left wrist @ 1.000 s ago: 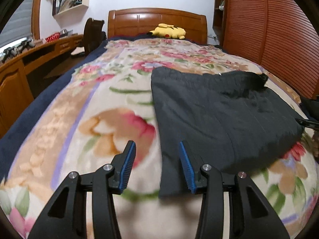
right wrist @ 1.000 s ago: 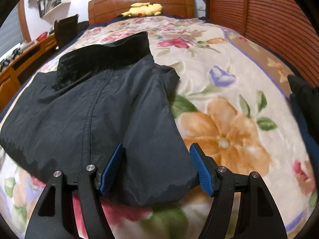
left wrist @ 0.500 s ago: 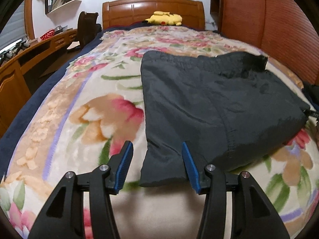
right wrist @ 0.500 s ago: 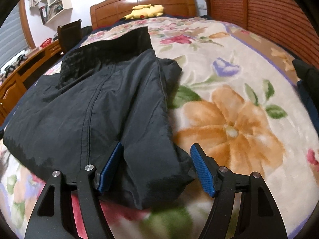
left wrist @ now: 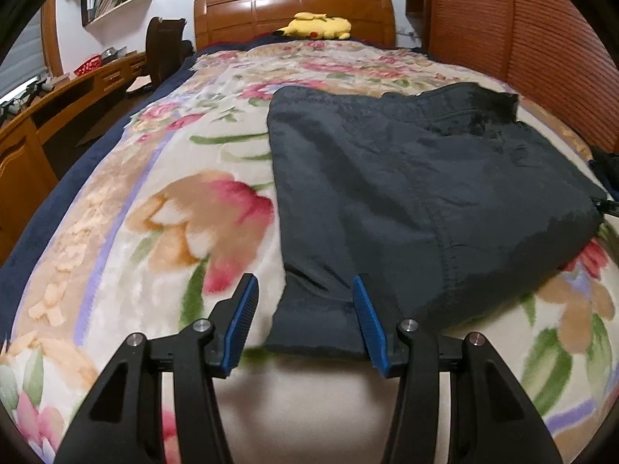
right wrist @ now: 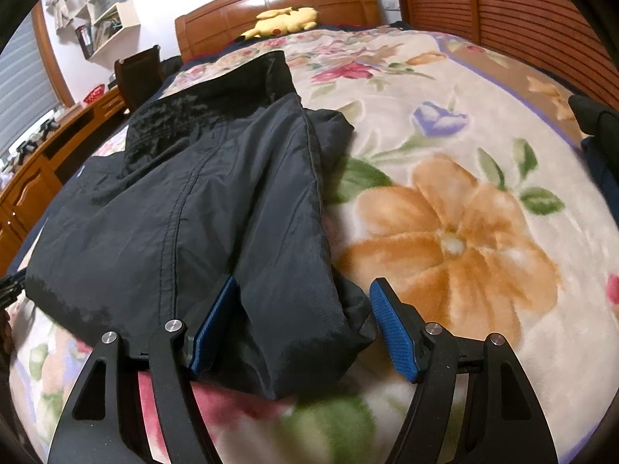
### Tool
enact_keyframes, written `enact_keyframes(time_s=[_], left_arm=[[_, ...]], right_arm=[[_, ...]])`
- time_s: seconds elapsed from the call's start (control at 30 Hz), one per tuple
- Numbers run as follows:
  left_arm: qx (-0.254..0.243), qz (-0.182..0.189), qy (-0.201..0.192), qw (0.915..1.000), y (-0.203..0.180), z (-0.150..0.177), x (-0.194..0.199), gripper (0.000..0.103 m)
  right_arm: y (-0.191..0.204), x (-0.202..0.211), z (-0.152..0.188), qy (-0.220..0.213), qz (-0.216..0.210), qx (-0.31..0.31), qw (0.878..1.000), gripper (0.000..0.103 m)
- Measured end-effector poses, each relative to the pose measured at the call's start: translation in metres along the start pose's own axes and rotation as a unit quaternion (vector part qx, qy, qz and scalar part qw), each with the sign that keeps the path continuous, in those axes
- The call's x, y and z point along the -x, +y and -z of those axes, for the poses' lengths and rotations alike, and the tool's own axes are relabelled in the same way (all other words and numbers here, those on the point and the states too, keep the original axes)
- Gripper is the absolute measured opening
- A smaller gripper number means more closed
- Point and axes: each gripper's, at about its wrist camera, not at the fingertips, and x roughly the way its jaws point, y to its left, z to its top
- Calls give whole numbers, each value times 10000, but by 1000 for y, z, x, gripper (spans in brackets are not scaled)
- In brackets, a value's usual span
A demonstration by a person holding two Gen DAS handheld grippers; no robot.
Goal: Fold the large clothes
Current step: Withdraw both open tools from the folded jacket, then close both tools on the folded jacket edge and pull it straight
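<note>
The dark jacket (left wrist: pixel 406 193) lies partly folded on the floral blanket (left wrist: pixel 174 212). The left gripper (left wrist: pixel 305 301) and right gripper (right wrist: pixel 301 309) each straddle a near corner of its hem, jaws apart and unclenched, gripping nothing. This looks like the pre-grasp; next, both must pinch the hem and carry it toward the collar.

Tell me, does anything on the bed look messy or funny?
A little. The dark garment lies crooked on the floral blanket, and its fuzzy collar sticks up, rumpled. Nothing looks spilled or torn.
</note>
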Motion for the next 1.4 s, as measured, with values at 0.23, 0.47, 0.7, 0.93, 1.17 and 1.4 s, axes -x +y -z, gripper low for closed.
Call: enact_keyframes(time_s=[0.23, 0.47, 0.7, 0.93, 1.17, 1.4], left_arm=[[41, 103, -131, 9999, 2, 0, 8, 50], [232, 577, -364, 9974, 3, -1, 28, 50], [43, 298, 313, 9991, -11, -1, 0, 51], [-376, 56, 543, 9978, -27, 4, -10, 39], [-716, -146, 475, 9962, -44, 4, 2, 1], [-634, -328, 27, 9974, -41, 2, 47, 0]], right_arm=[[0, 0, 1, 8, -81, -4, 10000, 69], [0, 0, 1, 8, -80, -2, 10000, 69], [6, 1, 2, 95, -380, 159, 9991, 41], [11, 6, 1, 77, -556, 266, 9981, 19], [27, 23, 3, -294, -226, 611, 9974, 11], [34, 48, 6, -564, -288, 808, 9947, 9]])
